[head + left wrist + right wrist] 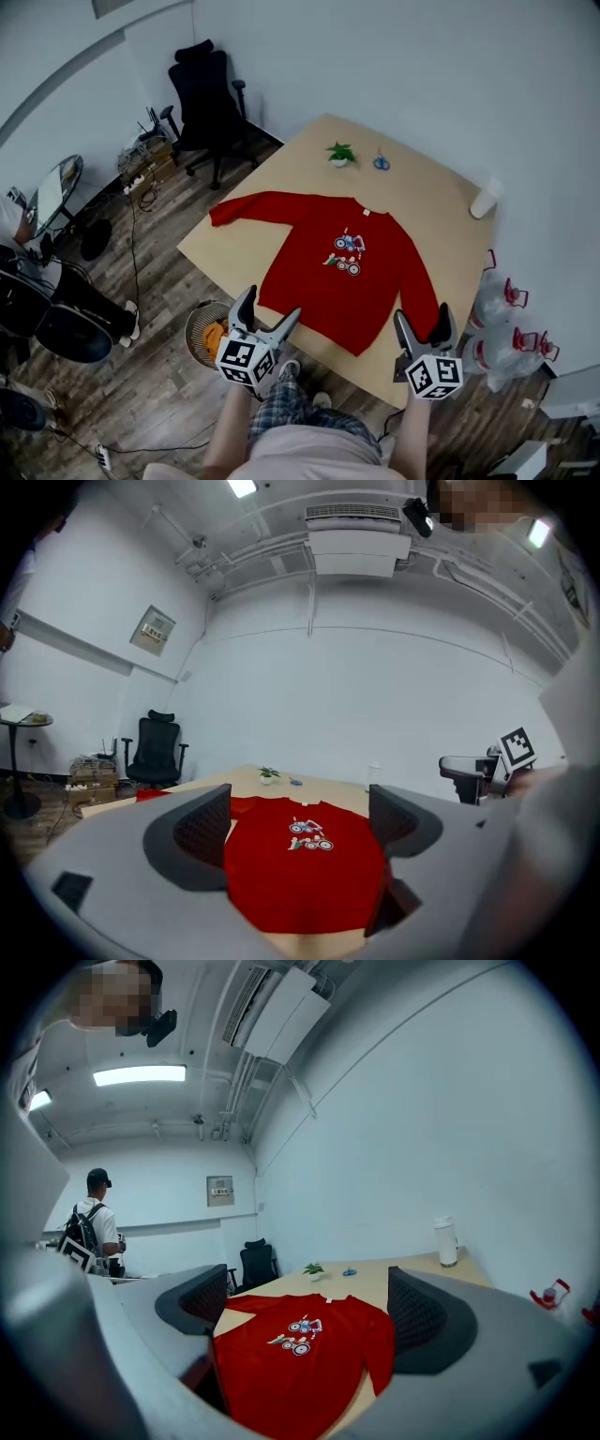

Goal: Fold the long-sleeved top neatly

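Head view: red top (342, 272) lies flat on the table (431, 187), print up. One sleeve is flung left, the other runs down its right side. The left gripper (271, 305) and right gripper (422, 315) hover at the near edge.

Left gripper view: jaws spread, nothing between.

Right gripper view: also wide, empty.

Looks soft, light and floppy, so a pinch at a cuff or hem corner should do.

One top (347, 272), one plant (339, 153) — two grippers (272, 306) (423, 316).

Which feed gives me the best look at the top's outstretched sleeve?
The head view: the red top lies flat and its outstretched sleeve shows whole. The left gripper view shows only bits of it past a jaw; the right gripper view shows it foreshortened.
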### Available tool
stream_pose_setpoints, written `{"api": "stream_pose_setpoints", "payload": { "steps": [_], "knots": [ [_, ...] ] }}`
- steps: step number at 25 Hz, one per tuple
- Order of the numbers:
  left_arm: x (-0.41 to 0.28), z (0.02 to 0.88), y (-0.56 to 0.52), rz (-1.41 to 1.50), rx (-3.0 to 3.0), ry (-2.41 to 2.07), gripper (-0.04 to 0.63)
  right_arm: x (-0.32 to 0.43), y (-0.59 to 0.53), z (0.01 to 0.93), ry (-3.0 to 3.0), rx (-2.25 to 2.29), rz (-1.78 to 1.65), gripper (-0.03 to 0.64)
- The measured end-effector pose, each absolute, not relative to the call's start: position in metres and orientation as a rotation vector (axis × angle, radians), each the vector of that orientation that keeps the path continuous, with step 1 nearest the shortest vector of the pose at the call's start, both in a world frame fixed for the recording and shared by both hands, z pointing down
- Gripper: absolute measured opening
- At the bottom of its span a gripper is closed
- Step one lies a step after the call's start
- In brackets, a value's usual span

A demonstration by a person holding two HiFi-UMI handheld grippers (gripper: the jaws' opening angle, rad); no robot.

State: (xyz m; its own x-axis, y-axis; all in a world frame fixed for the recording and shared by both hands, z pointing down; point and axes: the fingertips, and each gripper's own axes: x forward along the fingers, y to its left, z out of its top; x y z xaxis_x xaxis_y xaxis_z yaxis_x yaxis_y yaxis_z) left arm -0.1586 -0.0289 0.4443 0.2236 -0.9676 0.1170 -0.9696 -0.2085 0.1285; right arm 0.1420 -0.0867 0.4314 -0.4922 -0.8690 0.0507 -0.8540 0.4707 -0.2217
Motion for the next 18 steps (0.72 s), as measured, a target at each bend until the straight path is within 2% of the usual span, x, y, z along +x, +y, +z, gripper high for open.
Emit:
{"api": "stream_pose_setpoints", "payload": {
  "steps": [8, 18],
  "knots": [
    [-0.176, 0.439, -0.103, 0.053, 2.476, -1.667, 0.442, 0.125, -0.111, 0.428, 2.496, -1.727, -0.315, 0.514],
    [-0.185, 0.442, -0.146, 0.076, 2.587, -1.477, 0.442, 0.107, -0.110, 0.434, 2.375, -1.893, -0.315, 0.512]
  ]
}}
